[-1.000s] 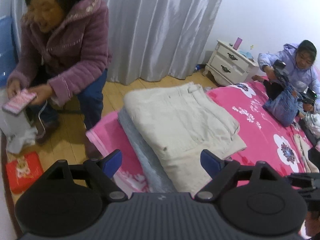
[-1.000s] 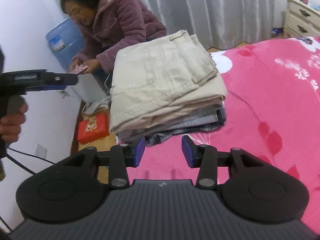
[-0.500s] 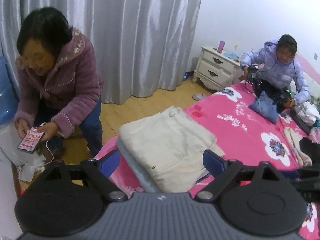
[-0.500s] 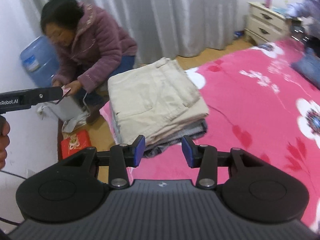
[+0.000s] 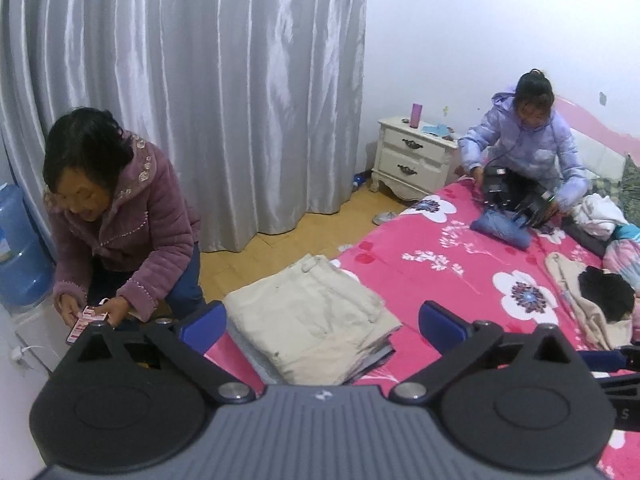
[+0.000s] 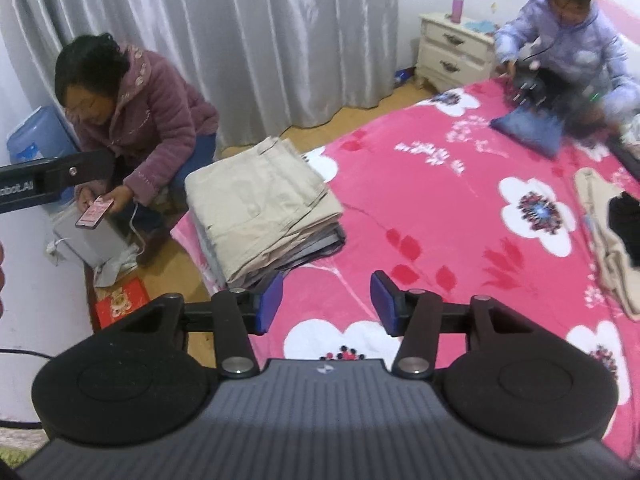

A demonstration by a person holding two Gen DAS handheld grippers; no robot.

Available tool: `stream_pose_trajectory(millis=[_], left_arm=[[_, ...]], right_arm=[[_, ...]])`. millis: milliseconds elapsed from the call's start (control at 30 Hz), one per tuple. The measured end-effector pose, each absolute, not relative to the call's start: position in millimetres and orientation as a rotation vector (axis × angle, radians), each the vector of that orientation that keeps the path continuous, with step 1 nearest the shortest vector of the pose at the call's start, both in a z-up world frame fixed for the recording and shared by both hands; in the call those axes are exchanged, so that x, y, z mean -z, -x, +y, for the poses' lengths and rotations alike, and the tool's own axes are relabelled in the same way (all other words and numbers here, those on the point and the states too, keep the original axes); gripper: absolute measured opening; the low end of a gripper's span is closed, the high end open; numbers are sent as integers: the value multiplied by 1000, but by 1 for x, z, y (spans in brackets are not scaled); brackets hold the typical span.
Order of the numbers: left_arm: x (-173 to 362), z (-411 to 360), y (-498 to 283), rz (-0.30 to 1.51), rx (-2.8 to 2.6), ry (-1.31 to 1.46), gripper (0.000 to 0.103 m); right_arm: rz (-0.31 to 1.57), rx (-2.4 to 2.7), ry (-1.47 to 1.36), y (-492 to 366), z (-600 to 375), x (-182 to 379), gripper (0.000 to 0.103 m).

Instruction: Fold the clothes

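Your left gripper [image 5: 322, 326] hangs in the air with its blue pads [image 5: 204, 326] spread wide and nothing between them. Just beyond them, low in the centre of the left view, sits the stack [image 5: 316, 320] — beige trousers folded on top, grey layers showing at its lower right edge. It rests on the near corner of the pink blanket [image 5: 460, 264], right by the wooden floor [image 5: 280, 248].

Your right gripper [image 6: 326, 300] is also parted and empty, over bare blanket [image 6: 420, 208]. In its view the stack [image 6: 260, 208] lies left of centre, just above the left pad [image 6: 270, 300] and not touching it. Your left tool's black body pokes in at the left edge of that frame.

To the right, near the frame edge in both views, loose clothes [image 5: 588, 300] lie in a heap — something beige with a dark piece on it.

At the left of both frames a woman in purple [image 5: 120, 220] crouches on the floor looking at a phone [image 6: 94, 212], a blue water jug [image 5: 18, 256] behind her. At the upper right a woman in lilac [image 5: 532, 148] sits on the bed with her own tools over a folded blue garment [image 5: 502, 232]. A white nightstand [image 5: 412, 160] stands beside the grey curtain [image 5: 200, 80].
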State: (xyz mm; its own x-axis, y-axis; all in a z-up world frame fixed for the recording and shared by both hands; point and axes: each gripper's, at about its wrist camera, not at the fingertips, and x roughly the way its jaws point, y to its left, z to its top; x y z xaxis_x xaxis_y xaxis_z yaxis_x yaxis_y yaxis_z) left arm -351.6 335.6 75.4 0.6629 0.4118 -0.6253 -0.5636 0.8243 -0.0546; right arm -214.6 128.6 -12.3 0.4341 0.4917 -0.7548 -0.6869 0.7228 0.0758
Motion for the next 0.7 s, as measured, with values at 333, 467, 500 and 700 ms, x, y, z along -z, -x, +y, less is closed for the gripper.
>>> stream_pose_trajectory(millis=[333,467,500,700], left_arm=[[-101,340,340,719,-642,364,103],[-106,340,334,751,-746,292,103],[-105,340,332,765,-774,270,103],[-108,347,322,814,-850,184,103]], right_arm=[[846,-701,267,221,125,-11,63],[841,-695,269,219,130,-18,71],[840,-693,269,219,131,-20,72],[826,-667,247,215,133,-29,80]])
